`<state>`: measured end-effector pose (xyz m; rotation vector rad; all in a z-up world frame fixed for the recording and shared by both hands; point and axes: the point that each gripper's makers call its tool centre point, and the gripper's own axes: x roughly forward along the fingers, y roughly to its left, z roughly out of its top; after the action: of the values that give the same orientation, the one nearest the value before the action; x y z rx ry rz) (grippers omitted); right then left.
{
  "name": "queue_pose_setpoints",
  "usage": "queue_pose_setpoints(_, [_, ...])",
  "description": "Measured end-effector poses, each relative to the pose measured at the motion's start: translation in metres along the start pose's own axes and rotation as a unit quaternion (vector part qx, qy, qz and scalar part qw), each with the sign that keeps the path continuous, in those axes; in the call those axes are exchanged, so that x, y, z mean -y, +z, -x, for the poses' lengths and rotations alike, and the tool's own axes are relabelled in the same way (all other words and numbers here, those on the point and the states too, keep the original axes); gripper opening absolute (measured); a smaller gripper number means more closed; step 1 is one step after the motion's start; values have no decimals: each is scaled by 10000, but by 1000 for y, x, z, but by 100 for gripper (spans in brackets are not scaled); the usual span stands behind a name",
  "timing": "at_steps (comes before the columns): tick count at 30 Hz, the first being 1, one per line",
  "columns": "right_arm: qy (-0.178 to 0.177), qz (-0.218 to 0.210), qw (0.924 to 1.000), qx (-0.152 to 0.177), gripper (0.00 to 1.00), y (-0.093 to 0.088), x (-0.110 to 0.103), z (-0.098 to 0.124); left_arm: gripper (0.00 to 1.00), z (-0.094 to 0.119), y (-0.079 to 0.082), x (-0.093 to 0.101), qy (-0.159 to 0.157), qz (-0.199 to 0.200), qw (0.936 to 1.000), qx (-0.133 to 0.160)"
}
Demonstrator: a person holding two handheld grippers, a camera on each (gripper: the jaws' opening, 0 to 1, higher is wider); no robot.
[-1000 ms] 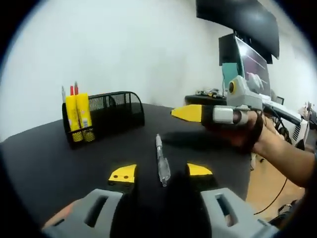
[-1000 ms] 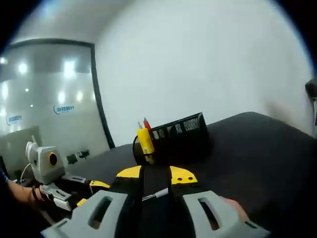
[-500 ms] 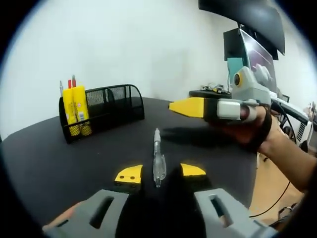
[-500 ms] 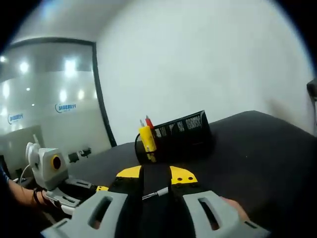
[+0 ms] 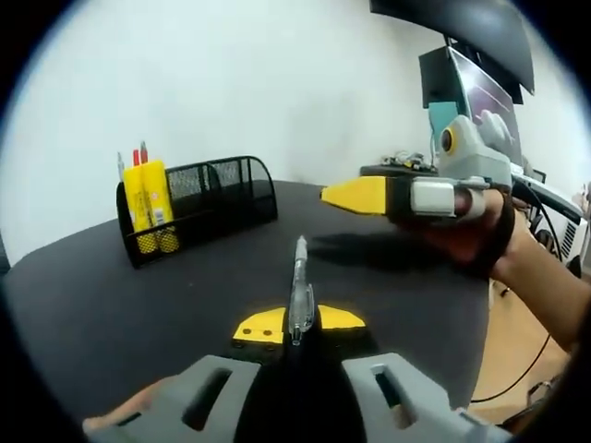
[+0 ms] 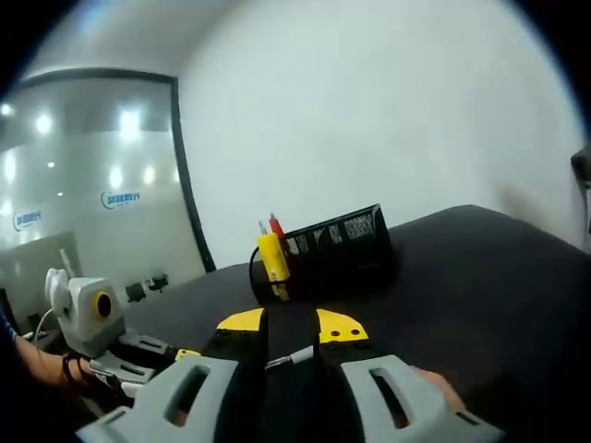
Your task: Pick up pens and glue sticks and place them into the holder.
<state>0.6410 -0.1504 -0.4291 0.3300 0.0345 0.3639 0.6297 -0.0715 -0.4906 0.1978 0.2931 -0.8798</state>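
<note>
Left tool (image 5: 297, 323) clamped on a clear pen (image 5: 299, 288) near its rear end, tip pointing out over the black desk (image 5: 83, 295) — light, stiff, slick barrel, likely to pivot. Right tool (image 6: 290, 328) clamped on a second pen (image 6: 293, 358). Mesh holder (image 5: 212, 198), glue sticks (image 5: 148, 205) inside, stands ahead — path open.

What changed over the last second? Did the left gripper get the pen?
Yes. The left gripper closed its jaws from wide open onto the clear pen lying on the black table, and now clamps it. The right gripper stayed shut, hovering over the table. The mesh holder, with its yellow glue sticks and pens, did not move.
</note>
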Motion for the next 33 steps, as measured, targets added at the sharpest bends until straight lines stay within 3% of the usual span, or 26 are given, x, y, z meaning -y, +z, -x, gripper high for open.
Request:
queue_pose_setpoints(8, [-215, -86, 9997, -12, 17, -1, 9, -1, 7, 8, 11, -9, 66, 277, 9990, 358])
queue_pose_setpoints(14, [-262, -264, 9993, -7, 17, 0, 12, 0, 7, 16, 25, -18, 185, 497, 9951, 832])
queue_pose_setpoints(17, [-242, -257, 9993, -108, 17, -4, 11, -2, 6, 16, 26, -20, 252, 506, 9948, 848])
queue_pose_setpoints(21, [-268, -144, 9994, -179, 17, -7, 11, -2, 6, 14, 19, -19, 275, 403, 9970, 598])
queue_pose_setpoints(22, [-268, -136, 9994, -184, 17, -7, 11, -2, 6, 13, 10, -19, 291, 329, 9986, 311])
queue_pose_setpoints(23, [-264, -129, 9994, -197, 17, -7, 11, -3, 6, 14, 7, -19, 322, 261, 9989, 241])
queue_pose_setpoints(25, [-266, -95, 9993, -228, 17, -9, 11, -3, 7, 15, -8, -18, 280, 422, 9986, -172])
queue_pose_setpoints(26, [-263, -79, 9993, -239, 17, -9, 11, -3, 7, 14, -11, -18, 219, 513, 9982, -235])
queue_pose_setpoints(27, [-261, -66, 9993, -249, 17, -9, 10, -4, 7, 13, -9, -20, 165, 560, 9982, -149])
queue_pose_setpoints(30, [-263, -39, 9993, -265, 17, -10, 10, -4, 8, 12, -8, -19, -17, 766, 9963, -401])
queue_pose_setpoints(33, [-256, -26, 9993, -275, 17, -11, 10, -4, 20, 7, -3, -20, -57, 623, 9964, -565])
